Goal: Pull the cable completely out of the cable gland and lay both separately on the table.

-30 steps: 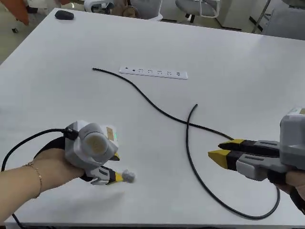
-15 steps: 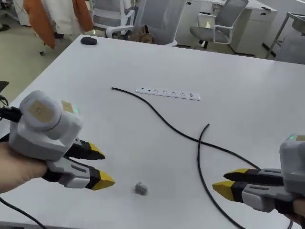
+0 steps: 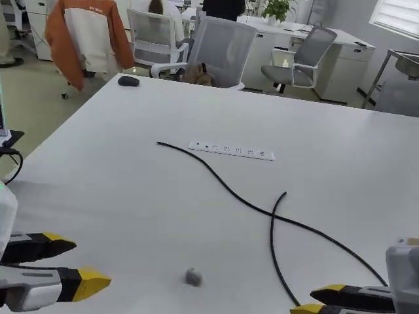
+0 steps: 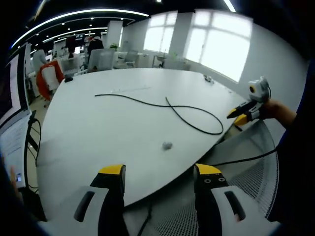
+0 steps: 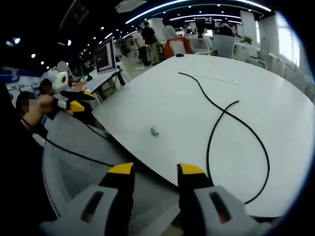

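Note:
The black cable [image 3: 249, 206] lies loose on the white table [image 3: 131, 176], curling across itself near the middle. The small grey cable gland [image 3: 193, 277] rests alone on the table near the front edge, apart from the cable. My left gripper [image 3: 88, 263] hovers at the lower left, open and holding nothing, well left of the gland. My right gripper [image 3: 304, 299] is at the lower right, open and holding nothing. In the left gripper view the left gripper [image 4: 160, 172] sits back past the table edge, facing the gland [image 4: 167, 145] and cable [image 4: 187, 110]. In the right gripper view the right gripper [image 5: 155, 169] likewise faces the gland [image 5: 154, 131].
A white power strip [image 3: 231, 151] lies beyond the cable's far end. A dark mouse [image 3: 129, 81] sits at the table's far left corner. Office chairs stand behind the table, one draped with an orange jacket [image 3: 88, 36].
My left gripper let go of the gland, opened and drew back to the left; the gland now lies on the table. My right gripper also pulled back. The head camera tilted up.

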`<control>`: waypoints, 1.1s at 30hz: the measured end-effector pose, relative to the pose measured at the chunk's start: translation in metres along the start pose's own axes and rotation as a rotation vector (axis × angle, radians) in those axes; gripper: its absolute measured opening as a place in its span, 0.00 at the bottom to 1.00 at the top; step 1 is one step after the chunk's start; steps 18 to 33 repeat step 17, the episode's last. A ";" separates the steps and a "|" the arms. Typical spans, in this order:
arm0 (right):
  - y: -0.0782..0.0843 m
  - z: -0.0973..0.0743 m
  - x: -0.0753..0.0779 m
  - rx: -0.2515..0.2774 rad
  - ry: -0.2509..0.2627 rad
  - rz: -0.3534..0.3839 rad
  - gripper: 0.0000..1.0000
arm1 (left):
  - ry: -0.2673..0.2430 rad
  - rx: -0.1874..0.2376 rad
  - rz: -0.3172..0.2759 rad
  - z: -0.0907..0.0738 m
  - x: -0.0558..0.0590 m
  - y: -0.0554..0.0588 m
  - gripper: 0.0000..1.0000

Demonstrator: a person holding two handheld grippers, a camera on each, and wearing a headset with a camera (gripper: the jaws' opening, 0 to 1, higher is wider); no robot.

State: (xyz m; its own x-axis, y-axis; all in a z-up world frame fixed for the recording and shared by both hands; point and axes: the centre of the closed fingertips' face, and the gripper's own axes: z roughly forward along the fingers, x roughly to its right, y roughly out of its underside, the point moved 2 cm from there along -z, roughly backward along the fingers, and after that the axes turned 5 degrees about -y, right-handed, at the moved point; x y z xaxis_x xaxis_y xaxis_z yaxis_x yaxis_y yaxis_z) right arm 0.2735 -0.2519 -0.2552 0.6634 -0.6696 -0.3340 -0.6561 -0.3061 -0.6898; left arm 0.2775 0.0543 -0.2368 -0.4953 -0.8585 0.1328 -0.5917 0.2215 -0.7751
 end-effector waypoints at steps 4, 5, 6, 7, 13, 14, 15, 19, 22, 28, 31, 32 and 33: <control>0.008 0.004 -0.003 0.008 -0.006 0.058 0.40 | -0.040 -0.010 -0.016 0.002 -0.005 0.012 0.66; 0.010 0.005 -0.004 0.001 -0.006 0.061 0.42 | -0.041 -0.006 -0.028 0.002 -0.005 0.013 0.65; 0.011 0.006 -0.005 -0.006 -0.005 0.064 0.43 | -0.033 -0.005 -0.030 0.002 -0.003 0.014 0.65; 0.012 0.006 -0.006 -0.011 -0.006 0.066 0.44 | -0.018 -0.010 -0.032 0.002 0.001 0.016 0.65; 0.012 0.007 -0.010 -0.016 -0.016 0.067 0.46 | -0.007 -0.016 -0.031 0.003 0.006 0.017 0.64; 0.012 0.006 -0.010 -0.018 -0.017 0.067 0.46 | -0.002 -0.012 -0.030 0.004 0.007 0.016 0.64; 0.012 0.006 -0.011 -0.019 -0.017 0.066 0.46 | -0.001 -0.008 -0.031 0.004 0.007 0.016 0.64; 0.012 0.006 -0.011 -0.018 -0.018 0.067 0.46 | 0.000 -0.007 -0.043 0.005 0.007 0.015 0.64; 0.012 0.006 -0.011 -0.018 -0.018 0.067 0.46 | 0.000 -0.007 -0.043 0.005 0.007 0.015 0.64; 0.012 0.006 -0.011 -0.018 -0.018 0.067 0.46 | 0.000 -0.007 -0.043 0.005 0.007 0.015 0.64; 0.012 0.006 -0.011 -0.018 -0.018 0.067 0.46 | 0.000 -0.007 -0.043 0.005 0.007 0.015 0.64; 0.012 0.006 -0.011 -0.018 -0.018 0.067 0.46 | 0.000 -0.007 -0.043 0.005 0.007 0.015 0.64; 0.012 0.006 -0.011 -0.018 -0.018 0.067 0.46 | 0.000 -0.007 -0.043 0.005 0.007 0.015 0.64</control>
